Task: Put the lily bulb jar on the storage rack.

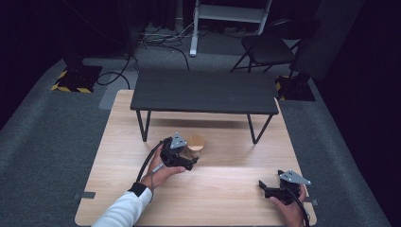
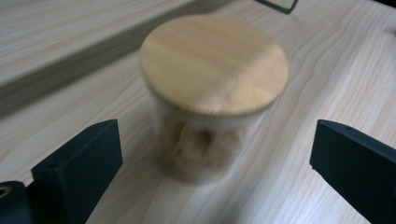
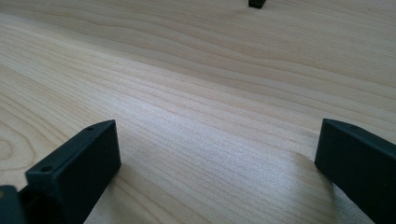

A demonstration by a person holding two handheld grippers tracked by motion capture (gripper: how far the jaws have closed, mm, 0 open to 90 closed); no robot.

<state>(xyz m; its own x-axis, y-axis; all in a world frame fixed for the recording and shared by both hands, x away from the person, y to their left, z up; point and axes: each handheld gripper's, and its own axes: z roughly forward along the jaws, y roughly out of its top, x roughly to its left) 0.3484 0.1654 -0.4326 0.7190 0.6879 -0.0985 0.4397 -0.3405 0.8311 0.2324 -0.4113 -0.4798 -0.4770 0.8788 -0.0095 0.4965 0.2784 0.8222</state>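
Both hands low over table [image 1: 118,156]; my left gripper [image 2: 212,154] jaws wide, flanking lidded jar [image 2: 212,88] just before black bench [image 1: 203,90]. Right gripper [image 1: 269,188] wide, well apart from jar, holding nothing.

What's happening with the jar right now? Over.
Left gripper open, jaws either side of jar, not touching. Right gripper open over bare table. Nothing blocking.

White sleeve [image 1: 124,207] with dark cuff, black claws, grey triangular plates, trailing black cables
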